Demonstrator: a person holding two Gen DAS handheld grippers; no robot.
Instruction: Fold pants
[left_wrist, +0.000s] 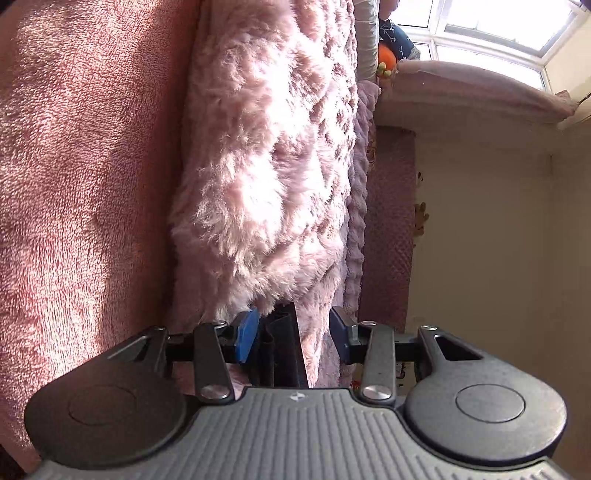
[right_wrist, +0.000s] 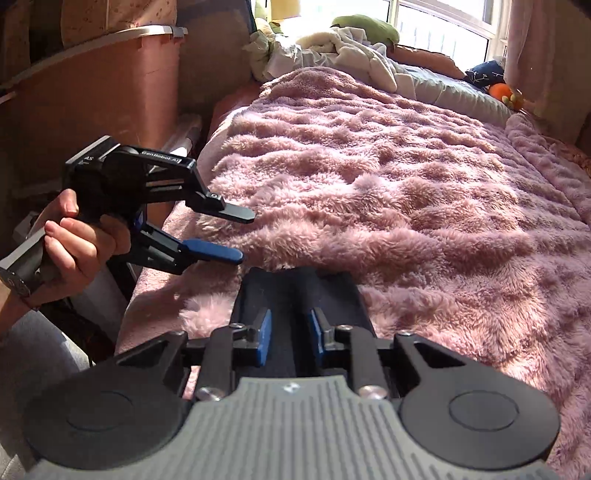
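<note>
The dark pants (right_wrist: 295, 295) lie folded on the fluffy pink blanket (right_wrist: 406, 177) near the bed's front edge. My right gripper (right_wrist: 290, 341) hovers over them with its blue pads apart, open; the cloth lies between and below the fingers. My left gripper (right_wrist: 245, 234) shows in the right wrist view, held in a hand at the left, rolled on its side, open and empty beside the pants. In the left wrist view the left gripper (left_wrist: 293, 334) is open with a dark edge of the pants (left_wrist: 284, 347) between its pads.
A pile of light clothes (right_wrist: 332, 48) lies at the far end of the bed. An orange toy (right_wrist: 502, 92) sits by the window. A pink storage bin (right_wrist: 103, 81) stands left of the bed. A pink fleece cover (left_wrist: 74, 184) fills the left wrist view's left.
</note>
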